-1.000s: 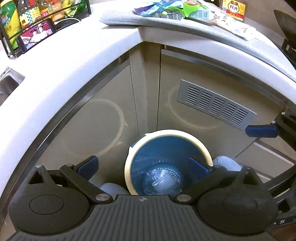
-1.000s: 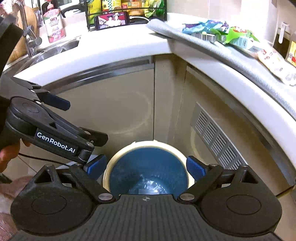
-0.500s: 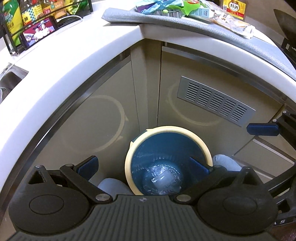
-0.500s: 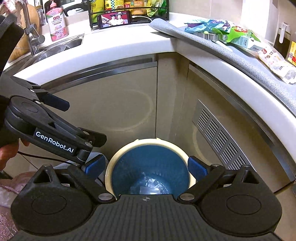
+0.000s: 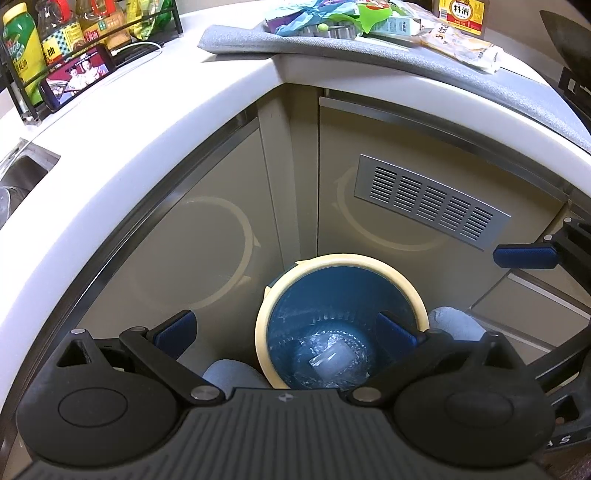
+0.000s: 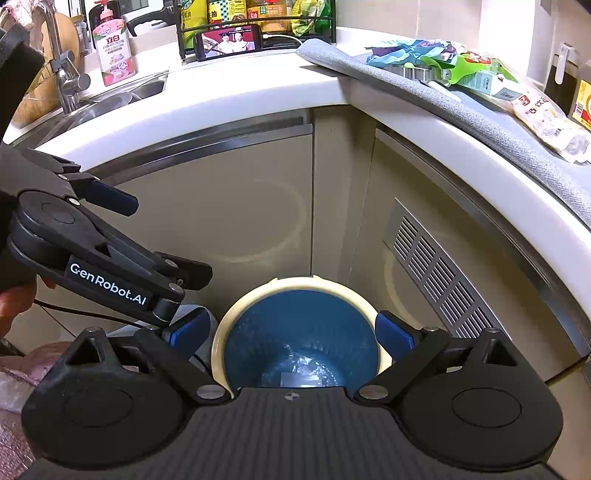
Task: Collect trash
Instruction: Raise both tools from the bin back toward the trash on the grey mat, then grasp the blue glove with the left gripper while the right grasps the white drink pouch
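Observation:
A blue bin with a cream rim [image 5: 340,258] [image 6: 299,286] stands on the floor in the cabinet corner. Clear plastic trash [image 5: 334,356] [image 6: 303,371] lies at its bottom. My left gripper [image 5: 284,326] hangs above the bin, open and empty. My right gripper [image 6: 291,328] also hangs over the bin, open and empty. Up on the counter, a pile of colourful wrappers [image 5: 332,18] [image 6: 436,61] and a pale snack bag [image 5: 461,46] [image 6: 550,122] lie on a grey mat [image 5: 406,62] [image 6: 480,118].
The white countertop [image 5: 129,122] [image 6: 229,99] curves overhead. A vent grille [image 5: 430,201] [image 6: 443,273] sits in the right cabinet door. A rack of bottles with a phone [image 5: 79,72] [image 6: 229,40], a sink [image 6: 110,96] and a soap bottle [image 6: 112,44] are at the back left.
Both grippers have risen and tilted up a little, so more of the countertop shows. Their jaws stay open and the bin has not moved.

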`<move>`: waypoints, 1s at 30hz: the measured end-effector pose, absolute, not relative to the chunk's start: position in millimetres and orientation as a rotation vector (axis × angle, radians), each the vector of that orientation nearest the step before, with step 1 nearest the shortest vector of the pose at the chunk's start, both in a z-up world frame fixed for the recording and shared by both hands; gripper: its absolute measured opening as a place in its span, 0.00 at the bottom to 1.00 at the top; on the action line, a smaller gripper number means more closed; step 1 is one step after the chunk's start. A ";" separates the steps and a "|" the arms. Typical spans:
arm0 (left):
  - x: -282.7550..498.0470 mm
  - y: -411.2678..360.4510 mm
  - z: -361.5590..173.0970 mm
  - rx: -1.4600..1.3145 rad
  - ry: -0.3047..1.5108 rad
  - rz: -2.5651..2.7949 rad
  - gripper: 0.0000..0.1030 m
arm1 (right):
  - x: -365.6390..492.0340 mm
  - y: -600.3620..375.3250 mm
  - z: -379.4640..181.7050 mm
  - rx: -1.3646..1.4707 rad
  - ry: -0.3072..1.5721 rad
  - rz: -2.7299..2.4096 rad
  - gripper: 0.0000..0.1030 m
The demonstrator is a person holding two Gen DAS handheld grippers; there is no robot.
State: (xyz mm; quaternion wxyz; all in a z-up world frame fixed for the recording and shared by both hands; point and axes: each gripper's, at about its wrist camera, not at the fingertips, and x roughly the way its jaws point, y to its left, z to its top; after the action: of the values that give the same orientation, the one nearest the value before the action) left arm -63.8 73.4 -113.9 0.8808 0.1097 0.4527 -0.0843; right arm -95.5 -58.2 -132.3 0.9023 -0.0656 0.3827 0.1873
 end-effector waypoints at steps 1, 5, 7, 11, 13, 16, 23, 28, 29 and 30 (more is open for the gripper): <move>-63.7 73.2 -113.7 0.229 0.943 -0.175 1.00 | -95.5 -58.3 -132.4 -0.135 0.792 0.387 0.94; -63.7 73.4 -113.3 0.229 0.941 -0.175 1.00 | -95.2 -59.1 -132.5 -0.136 0.793 0.388 0.94; -63.6 74.3 -112.9 0.226 0.938 -0.177 1.00 | -95.8 -58.8 -132.0 -0.139 0.788 0.387 0.94; -62.3 76.3 -110.2 0.238 0.931 -0.165 1.00 | -97.3 -58.9 -127.9 -0.167 0.754 0.371 0.94; -60.5 76.8 -106.1 0.249 0.922 -0.161 1.00 | -96.5 -63.1 -120.7 -0.152 0.721 0.366 0.94; -59.1 75.6 -96.6 0.272 0.882 -0.149 1.00 | -91.7 -74.7 -104.5 -0.094 0.663 0.354 0.94; -48.9 68.1 -72.0 0.286 0.819 -0.150 1.00 | -79.6 -104.2 -65.2 -0.043 0.503 0.293 0.96; -37.6 61.0 -59.3 0.291 0.804 -0.156 1.00 | -59.2 -129.6 -51.0 -0.048 0.432 0.210 1.00; -34.0 60.6 -57.3 0.291 0.803 -0.157 1.00 | -55.2 -137.2 -49.1 -0.044 0.422 0.190 1.00; -31.0 59.9 -55.2 0.295 0.801 -0.156 1.00 | -50.4 -144.1 -47.3 -0.038 0.411 0.172 1.00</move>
State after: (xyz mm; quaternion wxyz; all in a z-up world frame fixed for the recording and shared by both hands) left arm -31.0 59.9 -55.2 0.9074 0.1428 0.3879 -0.0753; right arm -50.4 -144.1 -47.3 0.9751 -0.0188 0.2040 0.0851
